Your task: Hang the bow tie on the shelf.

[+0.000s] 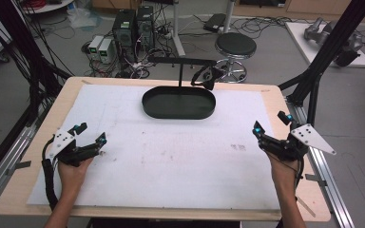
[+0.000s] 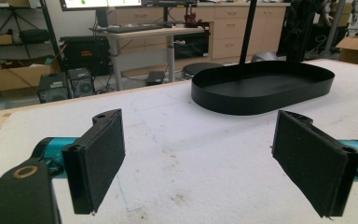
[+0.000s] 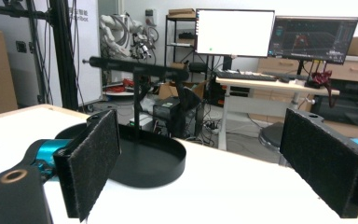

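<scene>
Both tongs gape empty: left tongs [image 1: 91, 133] at eight o'clock, right tongs [image 1: 271, 122] at four, black oval tray [image 1: 178, 102] at twelve on the surface [image 1: 171, 161].

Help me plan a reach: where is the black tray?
High view: the tray sits on the table's far middle, between and ahead of both grippers, under its T-shaped stand.

One black oval tray [image 1: 179, 103], one stool [image 1: 235, 46], two tools, two monitors.
</scene>
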Demonstrator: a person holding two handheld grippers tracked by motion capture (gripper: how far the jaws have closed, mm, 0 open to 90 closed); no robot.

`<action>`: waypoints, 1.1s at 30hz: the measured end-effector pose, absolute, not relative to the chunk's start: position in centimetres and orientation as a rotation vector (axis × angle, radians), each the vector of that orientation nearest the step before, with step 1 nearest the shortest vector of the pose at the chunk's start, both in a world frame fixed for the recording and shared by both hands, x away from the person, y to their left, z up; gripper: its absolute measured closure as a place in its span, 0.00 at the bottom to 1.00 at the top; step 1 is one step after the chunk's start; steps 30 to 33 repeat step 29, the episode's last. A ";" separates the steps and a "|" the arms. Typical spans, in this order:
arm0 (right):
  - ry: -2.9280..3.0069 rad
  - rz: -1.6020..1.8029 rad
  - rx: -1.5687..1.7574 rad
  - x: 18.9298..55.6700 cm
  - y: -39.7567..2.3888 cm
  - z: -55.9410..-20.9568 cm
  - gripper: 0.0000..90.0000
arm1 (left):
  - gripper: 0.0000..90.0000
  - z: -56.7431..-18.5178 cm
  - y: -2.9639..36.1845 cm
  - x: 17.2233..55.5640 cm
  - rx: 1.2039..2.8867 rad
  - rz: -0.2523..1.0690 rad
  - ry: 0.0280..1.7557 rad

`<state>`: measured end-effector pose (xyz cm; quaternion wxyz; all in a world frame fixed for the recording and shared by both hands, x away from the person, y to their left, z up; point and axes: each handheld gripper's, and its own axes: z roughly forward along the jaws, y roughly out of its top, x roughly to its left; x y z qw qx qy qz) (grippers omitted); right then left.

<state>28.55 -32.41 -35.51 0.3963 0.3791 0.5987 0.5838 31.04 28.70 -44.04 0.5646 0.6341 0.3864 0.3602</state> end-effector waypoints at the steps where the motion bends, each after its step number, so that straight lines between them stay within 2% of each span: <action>1: 1.521 1.484 0.968 28.3 -32.5 -36.1 0.13 | 0.19 -44.0 28.7 31.0 1.494 0.848 0.909; 21: 1.646 1.421 0.989 26.0 -30.5 -42.6 0.13 | 0.19 -44.1 28.6 31.0 1.493 0.853 0.912; 33: 1.674 1.409 1.009 26.0 -30.0 -43.7 0.13 | 0.19 -44.0 28.6 31.0 1.492 0.855 0.913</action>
